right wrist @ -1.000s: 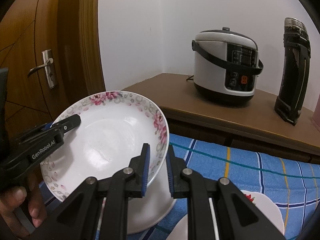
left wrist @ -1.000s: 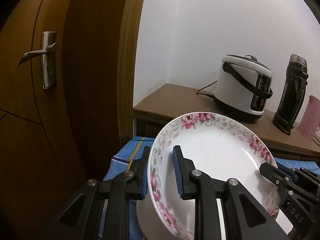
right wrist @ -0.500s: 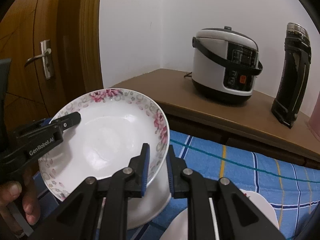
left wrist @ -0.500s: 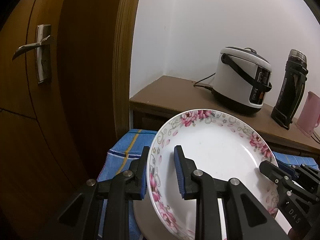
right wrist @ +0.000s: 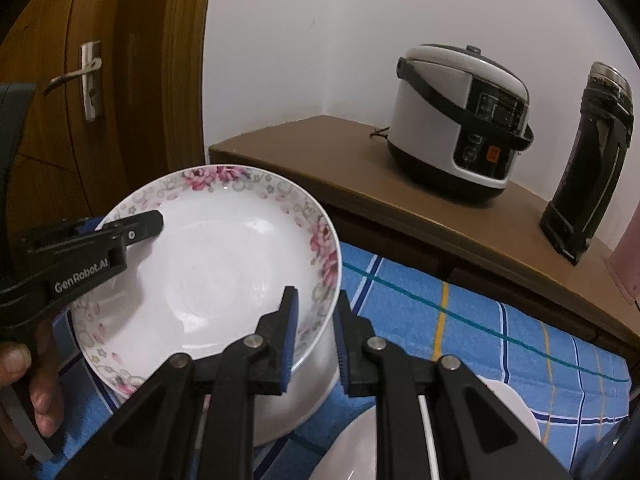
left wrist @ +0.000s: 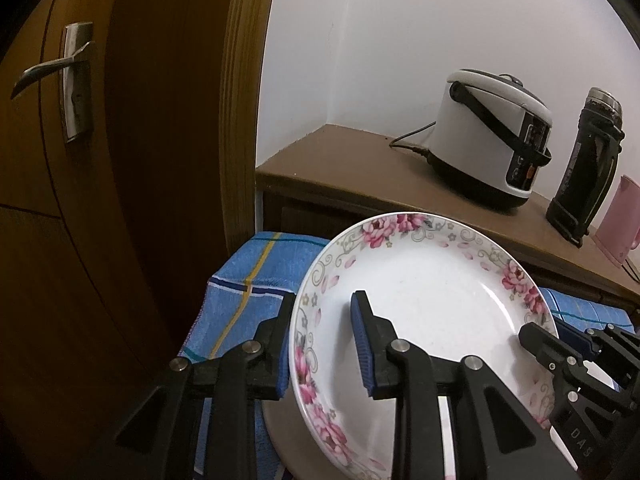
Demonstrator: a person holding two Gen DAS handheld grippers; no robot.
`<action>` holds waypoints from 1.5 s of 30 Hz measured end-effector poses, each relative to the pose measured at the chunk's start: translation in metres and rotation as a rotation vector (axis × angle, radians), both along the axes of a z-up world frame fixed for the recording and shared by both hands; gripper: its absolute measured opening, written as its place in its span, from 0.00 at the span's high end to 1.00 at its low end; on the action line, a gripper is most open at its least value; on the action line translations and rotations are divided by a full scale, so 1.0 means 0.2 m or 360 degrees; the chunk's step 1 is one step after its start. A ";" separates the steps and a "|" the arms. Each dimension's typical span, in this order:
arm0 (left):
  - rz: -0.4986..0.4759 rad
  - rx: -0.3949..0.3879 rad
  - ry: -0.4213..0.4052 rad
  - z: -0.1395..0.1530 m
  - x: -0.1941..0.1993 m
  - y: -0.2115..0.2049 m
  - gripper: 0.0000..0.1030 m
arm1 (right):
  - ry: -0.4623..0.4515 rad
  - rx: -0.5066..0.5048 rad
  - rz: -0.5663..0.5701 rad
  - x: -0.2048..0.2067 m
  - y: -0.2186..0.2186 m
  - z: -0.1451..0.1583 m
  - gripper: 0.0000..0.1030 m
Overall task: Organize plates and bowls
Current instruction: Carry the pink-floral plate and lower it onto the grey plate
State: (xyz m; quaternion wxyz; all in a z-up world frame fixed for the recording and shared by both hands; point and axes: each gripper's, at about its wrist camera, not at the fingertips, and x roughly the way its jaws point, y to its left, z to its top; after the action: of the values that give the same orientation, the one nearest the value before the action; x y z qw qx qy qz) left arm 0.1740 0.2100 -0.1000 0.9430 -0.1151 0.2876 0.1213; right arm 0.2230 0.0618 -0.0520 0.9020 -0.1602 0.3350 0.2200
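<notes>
A white plate with pink flowers on its rim (left wrist: 432, 304) (right wrist: 208, 272) is held in the air by both grippers. My left gripper (left wrist: 320, 344) is shut on the plate's left rim; it also shows in the right wrist view (right wrist: 132, 224). My right gripper (right wrist: 316, 332) is shut on the plate's right rim; it also shows in the left wrist view (left wrist: 560, 336). Right under the plate is a plain white dish (right wrist: 296, 404) (left wrist: 280, 432) on the blue checked cloth (right wrist: 460, 336). Another white dish (right wrist: 352, 452) lies at the bottom right.
A wooden shelf (right wrist: 320, 152) behind the cloth carries a white rice cooker (right wrist: 460, 116), a black flask (right wrist: 588, 172) and a pink kettle (left wrist: 616, 224). A wooden door (left wrist: 100, 160) with a metal handle (left wrist: 52, 72) stands at the left.
The plate, held by both grippers, has sunk a little toward the white dish under it. Both grips are unchanged.
</notes>
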 end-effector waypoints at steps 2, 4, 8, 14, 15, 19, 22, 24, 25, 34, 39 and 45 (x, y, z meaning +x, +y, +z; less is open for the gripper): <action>-0.0003 -0.0004 0.0016 -0.01 0.01 0.00 0.71 | 0.0012 -0.0020 -0.0002 0.01 0.00 0.00 0.83; -0.0007 -0.0012 0.0031 -0.01 0.01 0.00 0.71 | 0.0020 -0.0041 -0.0002 0.01 0.01 -0.01 0.83; -0.0004 -0.0022 0.0064 -0.02 0.02 0.01 0.71 | 0.0039 -0.0122 0.0003 0.02 0.04 -0.01 0.83; 0.0004 -0.0060 0.0106 -0.04 0.03 0.03 0.70 | 0.0057 -0.0191 0.0004 0.02 0.06 0.00 0.82; 0.0003 -0.0063 0.0115 -0.05 0.04 0.03 0.70 | 0.0065 -0.0201 0.0004 0.02 0.07 0.00 0.82; -0.0005 -0.0074 0.0161 -0.07 0.05 0.03 0.70 | 0.0096 -0.0253 0.0004 0.04 0.07 -0.01 0.82; -0.0014 -0.0076 0.0183 -0.08 0.05 0.03 0.70 | 0.0106 -0.0278 0.0000 0.03 0.08 -0.02 0.81; -0.0021 -0.0074 0.0193 -0.08 0.06 0.03 0.70 | 0.0112 -0.0289 -0.0007 0.04 0.08 -0.02 0.81; -0.0024 -0.0073 0.0196 -0.08 0.06 0.03 0.70 | 0.0114 -0.0294 -0.0009 0.04 0.08 -0.02 0.81; -0.0046 -0.0075 0.0222 -0.10 0.07 0.03 0.70 | 0.0127 -0.0316 -0.0026 0.05 0.09 -0.02 0.81; -0.0055 -0.0072 0.0240 -0.11 0.08 0.02 0.70 | 0.0130 -0.0335 -0.0029 0.04 0.09 -0.03 0.81; -0.0060 -0.0058 0.0262 -0.13 0.08 0.02 0.70 | 0.0126 -0.0342 -0.0029 0.04 0.09 -0.04 0.81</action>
State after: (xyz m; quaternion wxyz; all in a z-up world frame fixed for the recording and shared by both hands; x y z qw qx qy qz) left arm 0.1910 0.2131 -0.1254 0.9161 -0.1165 0.3683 0.1075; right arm 0.2315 0.0803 -0.0591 0.8676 -0.2442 0.3936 0.1806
